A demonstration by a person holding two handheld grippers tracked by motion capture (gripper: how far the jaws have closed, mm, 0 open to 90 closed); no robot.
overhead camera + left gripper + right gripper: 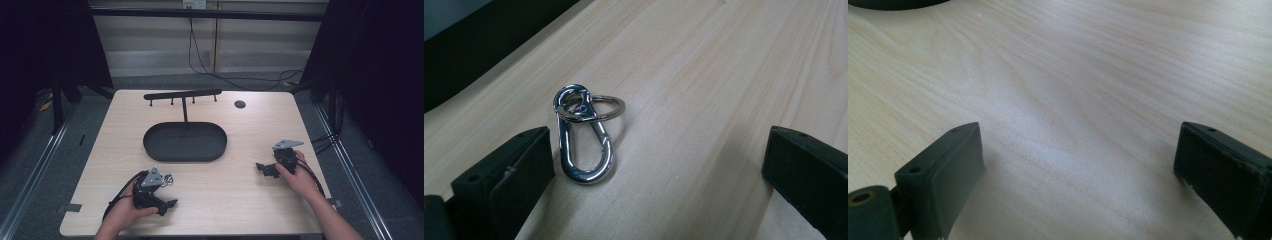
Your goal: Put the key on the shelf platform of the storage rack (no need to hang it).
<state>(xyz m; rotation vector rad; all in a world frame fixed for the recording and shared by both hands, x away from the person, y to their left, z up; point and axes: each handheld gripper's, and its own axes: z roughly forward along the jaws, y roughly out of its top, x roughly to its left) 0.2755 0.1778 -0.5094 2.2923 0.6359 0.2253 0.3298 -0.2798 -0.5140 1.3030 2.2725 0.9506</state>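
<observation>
One clip: we see the carabiner (583,135) lying lengthwise, lower left of frame, beside the jaw.
Nearer: left claw (649,165), wide open, empty.
Right claw (1078,170): wide open, empty over bare counter (1073,75).

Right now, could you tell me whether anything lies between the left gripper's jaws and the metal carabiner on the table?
Nothing visible does. The carabiner with its key ring lies flat on the bare wooden table, just ahead of the left gripper, nearer the jaw on that view's left. The jaws stand wide apart.
</observation>
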